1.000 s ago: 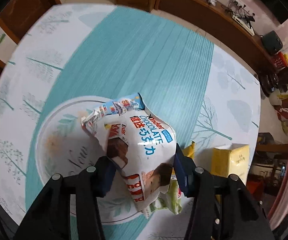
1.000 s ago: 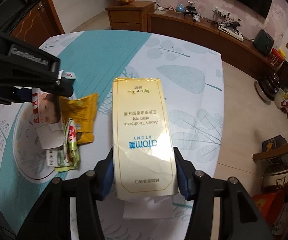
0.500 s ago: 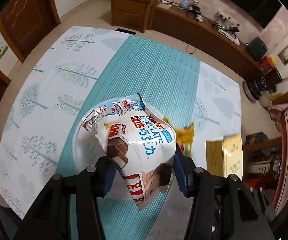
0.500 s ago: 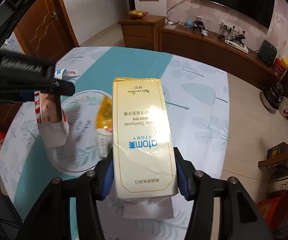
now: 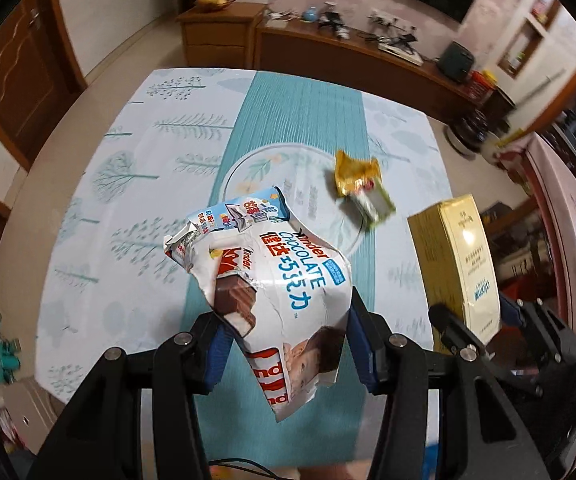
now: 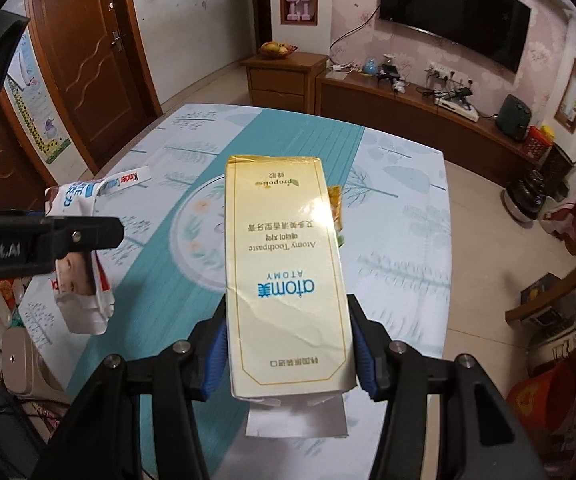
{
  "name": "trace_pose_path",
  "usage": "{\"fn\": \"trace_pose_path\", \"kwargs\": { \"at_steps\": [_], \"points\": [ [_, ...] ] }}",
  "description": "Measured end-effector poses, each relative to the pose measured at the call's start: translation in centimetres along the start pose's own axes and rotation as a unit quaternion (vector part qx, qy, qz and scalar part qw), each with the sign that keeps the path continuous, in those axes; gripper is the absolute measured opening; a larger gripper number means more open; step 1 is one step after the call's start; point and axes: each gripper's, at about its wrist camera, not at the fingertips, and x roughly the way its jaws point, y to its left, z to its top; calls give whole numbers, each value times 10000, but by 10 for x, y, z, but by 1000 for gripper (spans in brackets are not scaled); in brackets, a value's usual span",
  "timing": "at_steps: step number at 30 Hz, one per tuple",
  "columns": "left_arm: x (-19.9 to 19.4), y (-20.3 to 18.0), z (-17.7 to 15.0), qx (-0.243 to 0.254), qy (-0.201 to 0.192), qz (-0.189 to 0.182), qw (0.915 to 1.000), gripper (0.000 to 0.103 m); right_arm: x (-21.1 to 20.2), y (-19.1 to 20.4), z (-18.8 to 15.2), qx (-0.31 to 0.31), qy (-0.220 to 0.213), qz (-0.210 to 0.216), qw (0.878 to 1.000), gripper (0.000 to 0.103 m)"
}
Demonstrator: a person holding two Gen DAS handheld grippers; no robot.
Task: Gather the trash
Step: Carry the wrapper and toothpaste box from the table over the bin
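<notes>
Between the blue pads of the left hand-held gripper [image 5: 284,344], a torn white Kinder chocolate wrapper [image 5: 272,292] is pinched and held in the air above the bench [image 5: 128,184], its ragged lower edge hanging below the fingers. Just to the wrapper's right in the left wrist view, the right hand-held gripper [image 6: 288,344] clamps a pale gold toothpaste box [image 6: 284,272] by its long sides, the box also lifted clear of the bench, with a loose white flap [image 6: 296,416] showing at its near end. From the right wrist view the left gripper's black body crosses the frame's left edge, the wrapper dangling beneath it beside the box.

Beyond the wrapper, on the bench's teal and white tree-print cloth, a crumpled yellow packet [image 5: 354,174] and a green-and-white packet [image 5: 370,204] lie touching each other at the right rim of the printed round motif [image 5: 244,168]; both are blurred. In the right wrist view only a yellow and green sliver of them shows past the box's right edge.

Past the bench's far edge, a small wooden cabinet [image 6: 280,76] carries a bowl of fruit [image 6: 278,49], and a long low wooden sideboard [image 6: 408,108] beside it is strewn with cables and small devices. A dark flat television [image 6: 452,12] hangs on the pink wall above the sideboard. A brown wooden door [image 6: 84,64] stands to the left of the cabinet.
</notes>
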Motion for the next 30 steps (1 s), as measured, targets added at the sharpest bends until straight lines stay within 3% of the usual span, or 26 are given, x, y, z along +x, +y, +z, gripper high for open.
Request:
{"fn": "trace_pose_path", "kwargs": {
  "at_steps": [8, 16, 30],
  "points": [
    [-54, 55, -76, 476, -93, -341, 9982, 50, -52, 89, -61, 255, -8, -307, 9992, 52],
    [-77, 96, -144, 1006, 147, -588, 9931, 50, -86, 162, -120, 656, 85, -550, 9963, 52],
    [-59, 94, -222, 1478, 671, -685, 9844, 50, -88, 199, -202, 1080, 837, -429, 9897, 52]
  ]
}}
